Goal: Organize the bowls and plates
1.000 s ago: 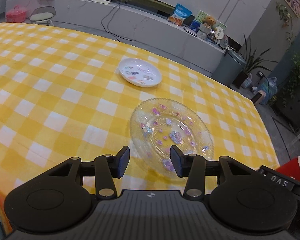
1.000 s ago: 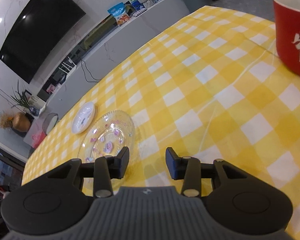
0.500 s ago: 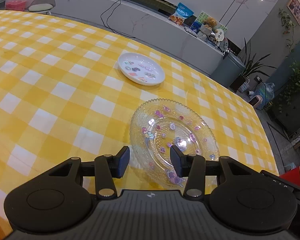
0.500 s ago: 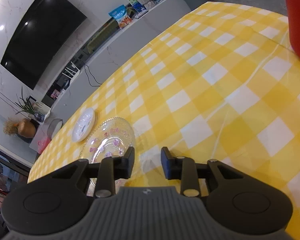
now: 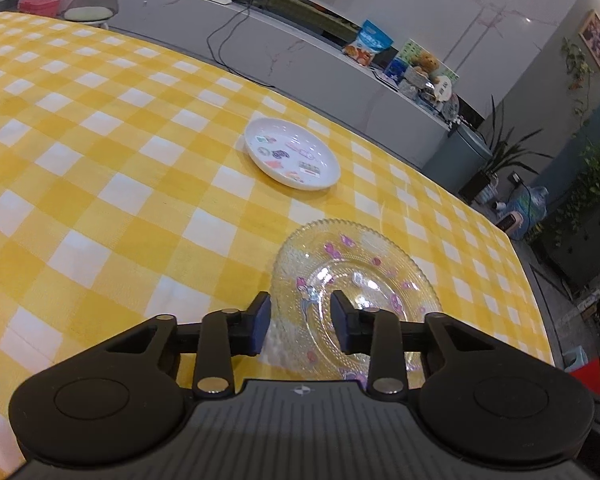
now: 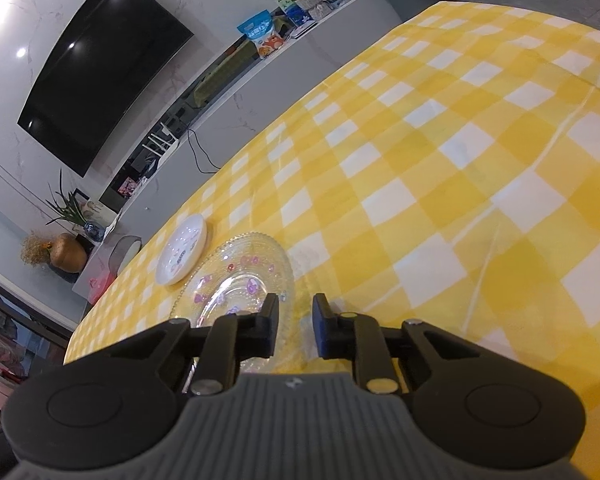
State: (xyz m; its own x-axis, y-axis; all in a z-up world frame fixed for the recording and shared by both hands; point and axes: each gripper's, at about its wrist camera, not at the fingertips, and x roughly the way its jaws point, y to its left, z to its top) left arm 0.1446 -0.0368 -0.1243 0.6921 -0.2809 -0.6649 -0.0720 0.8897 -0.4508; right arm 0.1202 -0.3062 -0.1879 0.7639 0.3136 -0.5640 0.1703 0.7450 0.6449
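Both grippers dropped closer to glass plate [image 5: 356, 280], jaws just closing. Left gripper [image 5: 300, 320] straddles near-left rim, half open; right gripper [image 6: 296, 324] straddles right rim, gap narrow; neither pinching yet.

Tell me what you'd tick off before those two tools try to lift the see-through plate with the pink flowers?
1. Left tool straddles the glass plate rim: ok. Its jaws have just been closing, rim between them, not yet pinched.
2. Right tool on the opposite rim: ok. Its jaws have also just been closing, a narrow gap left.
3. Firm grip on both sides: not ok; no pad visibly presses the glass.
4. Glass plate lies flat on the checked tablecloth: ok.
5. White plate sits apart from the glass plate with nothing on it but its printed pictures: ok.
6. Red cup clear of the lift path: cannot tell; only an edge shows.
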